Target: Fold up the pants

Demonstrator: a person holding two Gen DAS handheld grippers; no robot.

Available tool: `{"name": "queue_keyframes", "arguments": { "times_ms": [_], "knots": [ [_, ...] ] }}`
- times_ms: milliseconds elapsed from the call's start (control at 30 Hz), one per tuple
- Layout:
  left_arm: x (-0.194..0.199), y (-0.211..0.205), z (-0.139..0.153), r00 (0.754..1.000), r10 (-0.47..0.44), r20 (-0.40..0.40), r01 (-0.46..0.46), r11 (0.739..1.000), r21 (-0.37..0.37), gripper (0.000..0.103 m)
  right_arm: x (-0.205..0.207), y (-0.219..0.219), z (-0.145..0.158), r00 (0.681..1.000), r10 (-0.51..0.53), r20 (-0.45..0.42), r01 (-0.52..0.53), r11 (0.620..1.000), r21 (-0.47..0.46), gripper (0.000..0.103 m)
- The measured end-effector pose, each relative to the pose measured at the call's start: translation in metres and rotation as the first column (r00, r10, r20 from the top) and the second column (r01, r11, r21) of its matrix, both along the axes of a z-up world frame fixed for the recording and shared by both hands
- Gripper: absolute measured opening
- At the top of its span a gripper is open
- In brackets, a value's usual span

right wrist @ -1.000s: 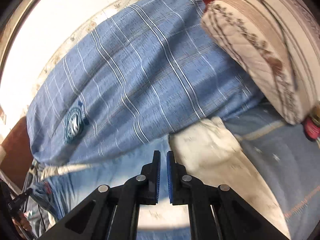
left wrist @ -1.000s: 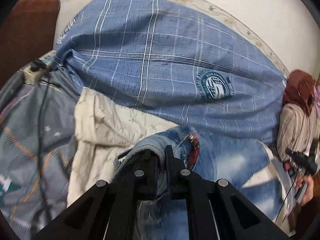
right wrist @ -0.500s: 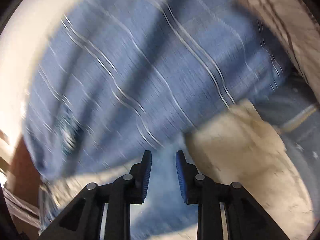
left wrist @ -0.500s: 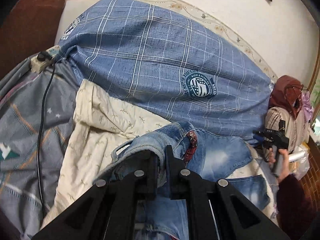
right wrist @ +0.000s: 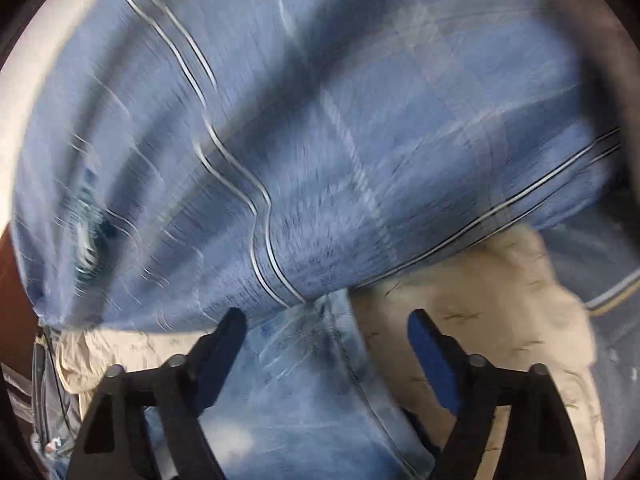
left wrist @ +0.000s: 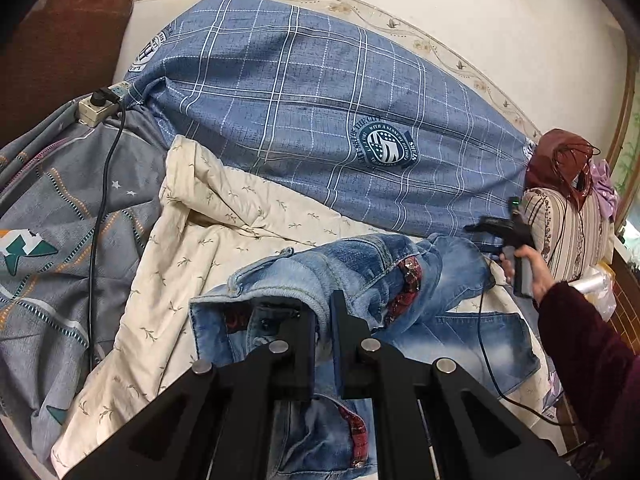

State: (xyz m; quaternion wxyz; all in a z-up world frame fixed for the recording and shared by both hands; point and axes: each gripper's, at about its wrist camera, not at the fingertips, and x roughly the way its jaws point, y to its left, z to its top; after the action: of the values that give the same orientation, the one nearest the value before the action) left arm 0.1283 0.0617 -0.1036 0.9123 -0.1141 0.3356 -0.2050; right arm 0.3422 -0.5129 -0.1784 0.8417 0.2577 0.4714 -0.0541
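While the left gripper (left wrist: 323, 322) stays clamped on the waistband of the faded blue denim pants (left wrist: 404, 280), the right gripper (right wrist: 326, 330), jaws just opened and empty, hovers over a leg. Denim: heavy, limp, non-slip; grasp hems. Pants lie on cream quilt (left wrist: 208, 232), blue checked duvet (left wrist: 304, 92) beyond.
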Motion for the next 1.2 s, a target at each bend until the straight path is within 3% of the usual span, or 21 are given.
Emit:
{"name": "queue_keyframes", "arguments": {
  "times_ms": [100,167,300,400,533,667,767,867,967,1133,1200],
  "knots": [
    [0.0,0.0,-0.001,1.0,0.006,-0.009,-0.006,1.0,0.007,0.007,0.022,0.012,-0.015,0.994,0.052,-0.092,-0.059,0.995,-0.075,0.014],
    [-0.002,0.001,-0.002,1.0,0.012,-0.014,-0.012,1.0,0.008,0.007,0.022,0.022,-0.018,0.988,0.07,-0.139,-0.087,0.989,-0.123,0.003],
    [-0.01,0.006,-0.006,0.999,0.022,-0.033,-0.022,1.0,0.016,0.007,-0.02,0.033,0.011,0.997,0.076,-0.007,-0.076,0.981,-0.181,0.003],
    [-0.023,0.012,-0.011,0.998,0.026,-0.051,-0.025,0.999,0.023,0.007,-0.073,0.028,0.038,0.994,0.072,0.087,-0.057,0.984,-0.166,0.003],
    [-0.047,0.021,-0.031,0.995,0.027,-0.091,-0.022,0.998,0.059,0.007,-0.156,0.011,0.053,0.989,0.03,0.145,-0.005,0.986,-0.169,0.003],
    [-0.063,0.031,-0.074,0.981,0.044,-0.191,-0.021,0.993,0.118,0.007,-0.246,-0.014,0.04,0.984,-0.086,0.156,0.107,0.985,-0.133,0.003],
    [-0.063,0.04,-0.104,0.96,0.053,-0.276,-0.027,0.995,0.096,0.008,-0.294,-0.028,0.011,0.984,-0.137,0.116,0.146,0.987,-0.066,0.003],
    [-0.066,0.038,-0.11,0.963,0.048,-0.266,-0.018,0.993,0.115,0.008,-0.333,-0.024,-0.015,0.982,-0.164,0.095,0.169,0.984,-0.052,0.003],
    [-0.069,0.033,-0.102,0.972,0.038,-0.233,0.001,0.986,0.165,0.008,-0.355,-0.021,-0.014,0.979,-0.168,0.116,0.173,0.984,-0.031,0.003],
    [-0.074,0.035,-0.095,0.973,0.039,-0.229,-0.005,0.989,0.146,0.008,-0.379,-0.035,0.009,0.949,-0.261,0.177,0.253,0.965,0.067,0.006],
    [-0.075,0.036,-0.1,0.969,0.047,-0.244,-0.012,0.99,0.141,0.009,-0.376,-0.04,0.012,0.951,-0.271,0.149,0.258,0.961,0.105,0.006]
  ]
}}
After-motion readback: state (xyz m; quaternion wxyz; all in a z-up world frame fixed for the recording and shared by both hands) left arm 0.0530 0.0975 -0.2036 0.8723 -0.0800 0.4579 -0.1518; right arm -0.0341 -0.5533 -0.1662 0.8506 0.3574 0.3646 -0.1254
